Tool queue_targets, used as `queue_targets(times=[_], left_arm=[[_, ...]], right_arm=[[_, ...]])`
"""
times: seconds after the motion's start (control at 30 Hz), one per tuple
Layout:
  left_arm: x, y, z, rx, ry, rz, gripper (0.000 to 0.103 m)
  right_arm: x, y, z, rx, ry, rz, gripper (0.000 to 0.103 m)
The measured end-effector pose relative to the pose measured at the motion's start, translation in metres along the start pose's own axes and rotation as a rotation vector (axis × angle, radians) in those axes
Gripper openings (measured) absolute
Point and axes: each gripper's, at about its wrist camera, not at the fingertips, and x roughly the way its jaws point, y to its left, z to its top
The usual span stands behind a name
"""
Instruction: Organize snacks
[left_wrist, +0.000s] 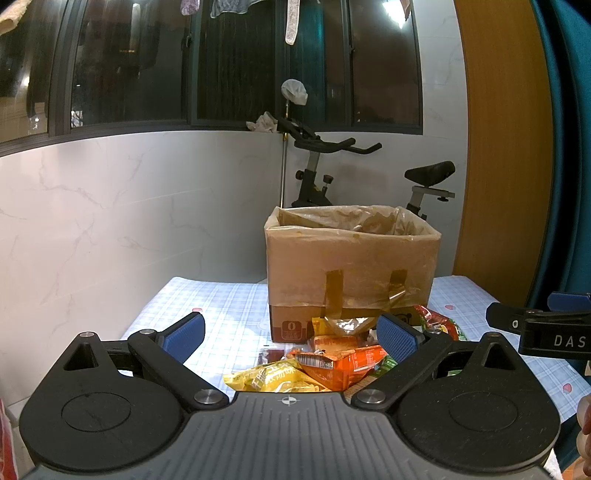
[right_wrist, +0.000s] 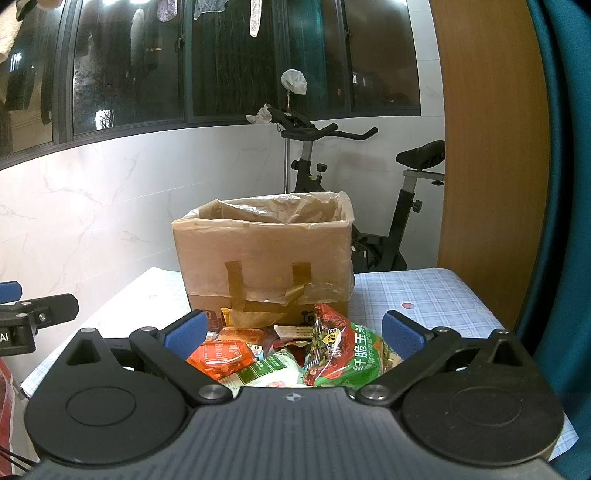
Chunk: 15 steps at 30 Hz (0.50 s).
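Note:
A pile of snack packets lies on the table in front of a cardboard box (left_wrist: 351, 266) lined with clear plastic; the box also shows in the right wrist view (right_wrist: 266, 254). In the left wrist view I see a yellow packet (left_wrist: 269, 378) and an orange packet (left_wrist: 336, 363). In the right wrist view I see an orange packet (right_wrist: 221, 356) and a green-and-red packet (right_wrist: 347, 354). My left gripper (left_wrist: 291, 338) is open above the pile and holds nothing. My right gripper (right_wrist: 293, 336) is open above the pile and holds nothing.
The table has a blue checked cloth (left_wrist: 229, 306). An exercise bike (right_wrist: 369, 192) stands behind the table by the white wall. A wooden panel (right_wrist: 487, 147) and a teal curtain are at the right. The right gripper shows at the left view's right edge (left_wrist: 539, 325).

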Motion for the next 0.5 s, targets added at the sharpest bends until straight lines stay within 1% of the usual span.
queue_targets(times=[0.5], left_arm=[[-0.0018,-0.0003,-0.0021,-0.002,0.006,-0.003,0.100]], right_arm=[[0.0002,-0.0004,0.0014,0.000,0.001,-0.001,0.103]])
